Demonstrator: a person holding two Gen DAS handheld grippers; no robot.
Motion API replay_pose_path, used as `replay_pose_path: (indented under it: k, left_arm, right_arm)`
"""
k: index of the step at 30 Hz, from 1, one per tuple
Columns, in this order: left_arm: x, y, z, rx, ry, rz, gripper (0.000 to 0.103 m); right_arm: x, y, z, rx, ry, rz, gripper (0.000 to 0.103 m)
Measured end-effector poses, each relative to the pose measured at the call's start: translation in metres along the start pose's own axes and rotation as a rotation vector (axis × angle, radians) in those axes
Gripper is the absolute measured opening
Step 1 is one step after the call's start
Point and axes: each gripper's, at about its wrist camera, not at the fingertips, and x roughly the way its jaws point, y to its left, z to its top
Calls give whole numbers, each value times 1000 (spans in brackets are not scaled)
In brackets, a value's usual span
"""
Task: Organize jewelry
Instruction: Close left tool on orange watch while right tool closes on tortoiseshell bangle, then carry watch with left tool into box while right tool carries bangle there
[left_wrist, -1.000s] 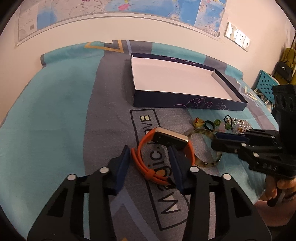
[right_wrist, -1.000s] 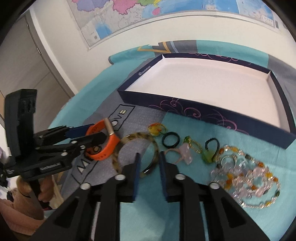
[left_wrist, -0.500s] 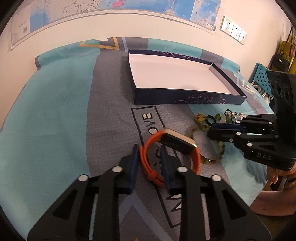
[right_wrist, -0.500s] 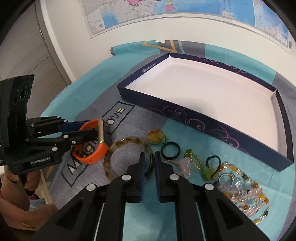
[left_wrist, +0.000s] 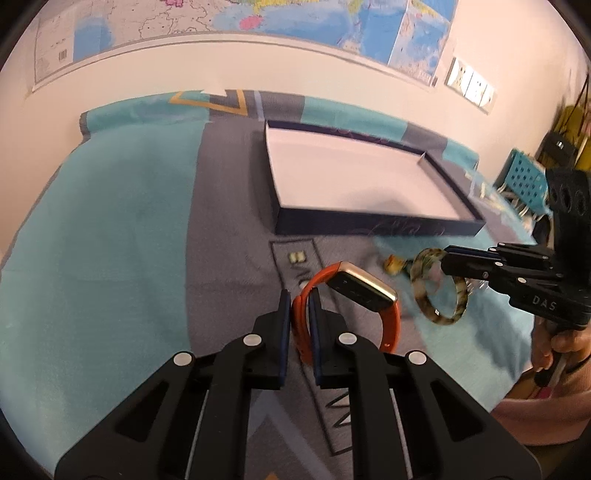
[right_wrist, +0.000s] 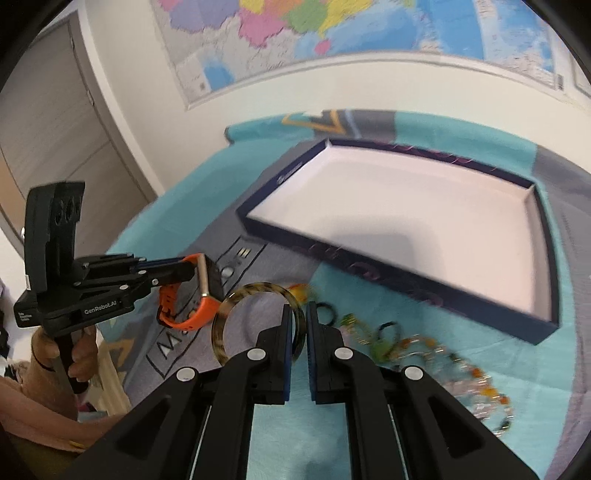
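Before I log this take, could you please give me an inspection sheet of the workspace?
Surface: teal and grey cloth, printed lettering.
Job's things: orange watch and mottled bangle, both lifted; box holds nothing; rings and bead strands on the cloth.
Clutter: nothing seen.
Grippers: left gripper shut on the watch strap; right gripper shut on the bangle.
Cables: nothing seen.
Surroundings: wall map, sockets, teal crate, door.
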Motion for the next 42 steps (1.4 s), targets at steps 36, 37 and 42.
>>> replay_pose_path:
  k: [36, 37, 42]
  left_arm:
    - [159, -7, 164, -193, 113, 27, 11]
    - [160, -6, 165, -201, 116, 31, 12]
    - [165, -3, 166, -219, 114, 43, 12]
  right_arm:
    - [65, -158, 119, 51, 34, -270, 7]
    - [66, -159, 120, 52, 34, -273, 7]
    - [57, -168, 119, 91, -10, -257, 10]
